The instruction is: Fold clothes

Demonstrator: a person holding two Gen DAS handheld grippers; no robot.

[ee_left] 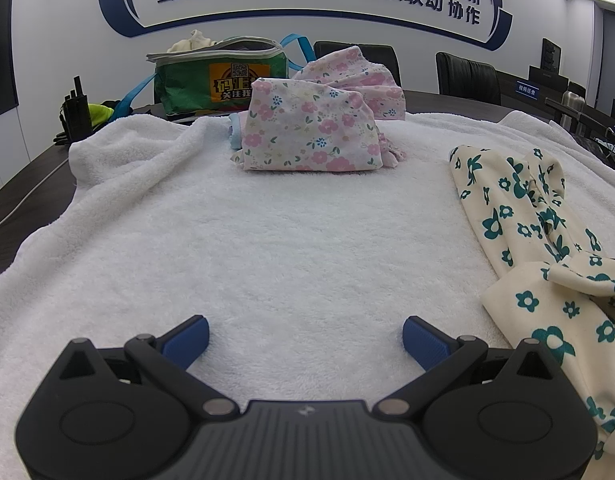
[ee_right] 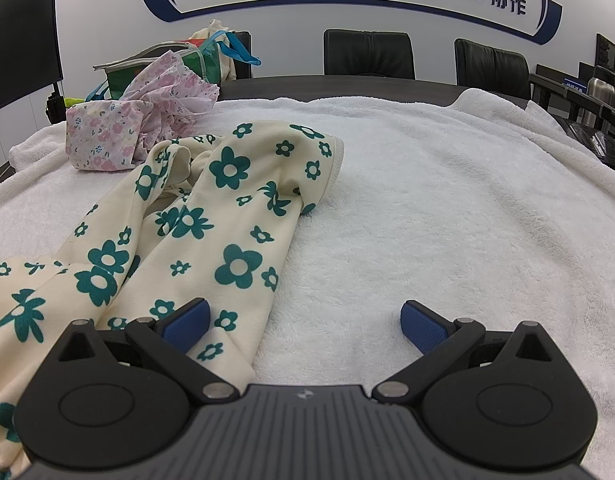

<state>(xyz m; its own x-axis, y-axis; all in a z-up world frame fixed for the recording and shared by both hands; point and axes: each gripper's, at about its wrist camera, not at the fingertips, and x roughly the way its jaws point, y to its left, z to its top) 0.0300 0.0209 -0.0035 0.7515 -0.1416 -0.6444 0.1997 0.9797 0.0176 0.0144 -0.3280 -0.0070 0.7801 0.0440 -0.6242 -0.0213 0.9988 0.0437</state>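
While the cream garment with teal flowers (ee_right: 211,216) lies crumpled and unfolded on the white towel (ee_right: 447,208), we hold both grippers low over it, neither one grasping anything. It sits toward the near side of the towel, bunched in long ridges with a ribbed hem at its far end, and we judge that it is the piece to be folded next. Our right gripper (ee_right: 303,326) is spread wide, its left blue pad over the cloth's near edge, which suits a pinch there. Our left gripper (ee_left: 305,338) is equally spread, hovering over bare towel with the garment just off to its right side. Farther back a pink floral garment (ee_left: 307,136) rests as a folded bundle, set aside at the towel's far edge to leave the middle free. Behind it, on the dark tabletop (ee_right: 347,82), stands a green bag (ee_left: 211,80).
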